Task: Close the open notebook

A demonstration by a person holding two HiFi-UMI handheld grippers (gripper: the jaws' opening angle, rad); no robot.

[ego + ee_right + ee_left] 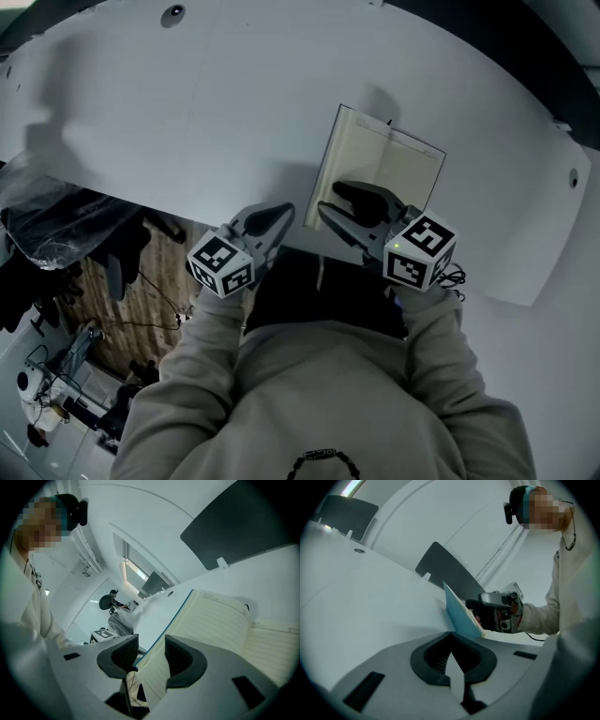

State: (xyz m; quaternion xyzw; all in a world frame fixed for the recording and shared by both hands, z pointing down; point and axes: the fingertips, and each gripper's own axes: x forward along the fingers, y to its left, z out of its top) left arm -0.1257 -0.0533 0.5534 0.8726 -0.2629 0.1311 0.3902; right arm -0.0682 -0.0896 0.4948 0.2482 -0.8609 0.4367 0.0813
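Observation:
An open notebook (403,169) with cream lined pages lies on the white table (187,112), right of centre. My right gripper (328,198) reaches in from the near edge onto the notebook's left half. In the right gripper view the blue-edged left cover and its pages (220,620) pass between the jaws of my right gripper (151,644), which is shut on them. The left gripper view shows that blue cover (461,616) tilted up off the table. My left gripper (286,214) hovers just left of the notebook with nothing in it; seen from its own camera, the left gripper (451,633) has its tips together.
The table's curved near edge runs just under both grippers. Below it at left are a dark covered chair (56,225), cables and a wooden floor. A dark panel (445,569) stands at the table's far side, and the same dark panel (239,522) fills the upper right of the right gripper view.

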